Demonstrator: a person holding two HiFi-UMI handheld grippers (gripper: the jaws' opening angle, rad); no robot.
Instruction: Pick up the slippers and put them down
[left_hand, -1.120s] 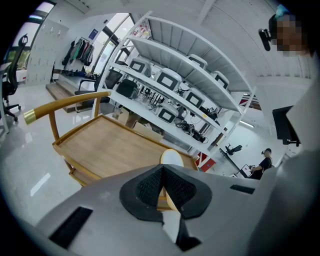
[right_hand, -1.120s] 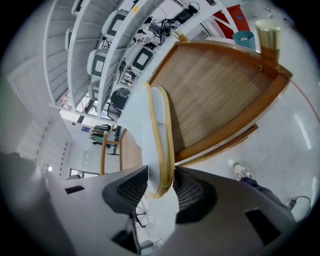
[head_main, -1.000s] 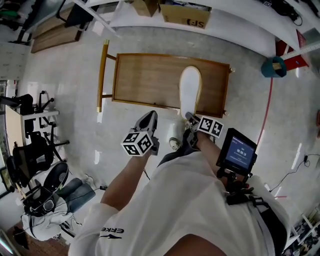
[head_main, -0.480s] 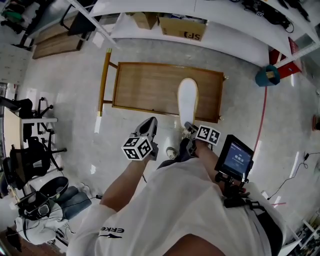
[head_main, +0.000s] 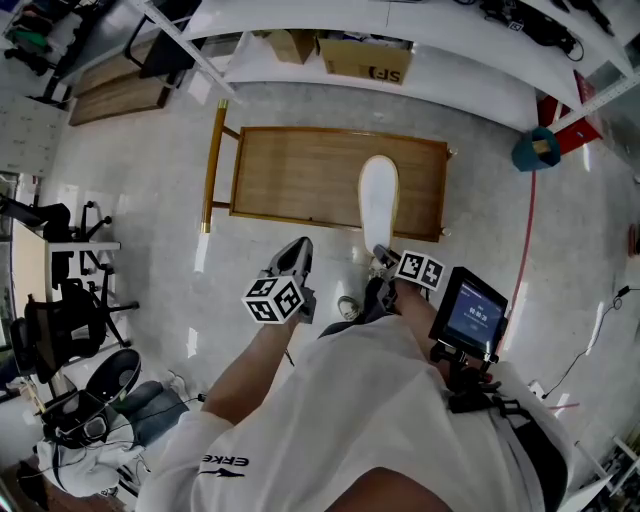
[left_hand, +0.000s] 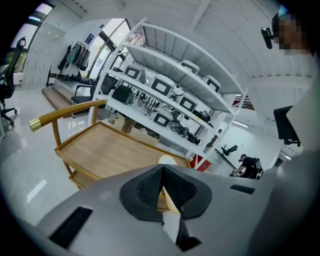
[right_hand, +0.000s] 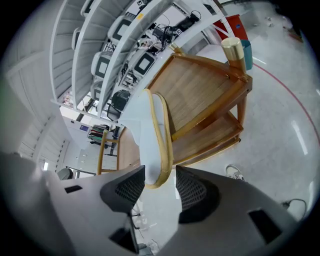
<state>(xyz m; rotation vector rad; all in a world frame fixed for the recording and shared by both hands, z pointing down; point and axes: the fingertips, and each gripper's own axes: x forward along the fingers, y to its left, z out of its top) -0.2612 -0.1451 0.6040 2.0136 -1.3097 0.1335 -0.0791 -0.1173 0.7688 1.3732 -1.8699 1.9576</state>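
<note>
A single white slipper (head_main: 378, 195) with a tan edge lies lengthwise on the right half of the wooden desk (head_main: 290, 170). Its toe points to the far side of the desk and its heel juts out over the desk's near edge.

The right gripper (right_hand: 160, 171) is at that near edge, tilted downward, with the slipper's heel between its fingers (right_hand: 192, 189). The fingers have just been opening and now stand apart. A gap shows on either side of the heel, so the pads do not press on it and the slipper's weight rests on the desk.

The left gripper (left_hand: 162, 168) hangs off the desk's near edge, to the left of the slipper and apart from it. Its fingers are closed, with the tips meeting, and it carries nothing. From its own view the slipper's toe shows just past the fingertips, lying on the desk beyond.

A cardboard box (head_main: 368, 58) sits under white shelving on the far side of the desk.
</note>
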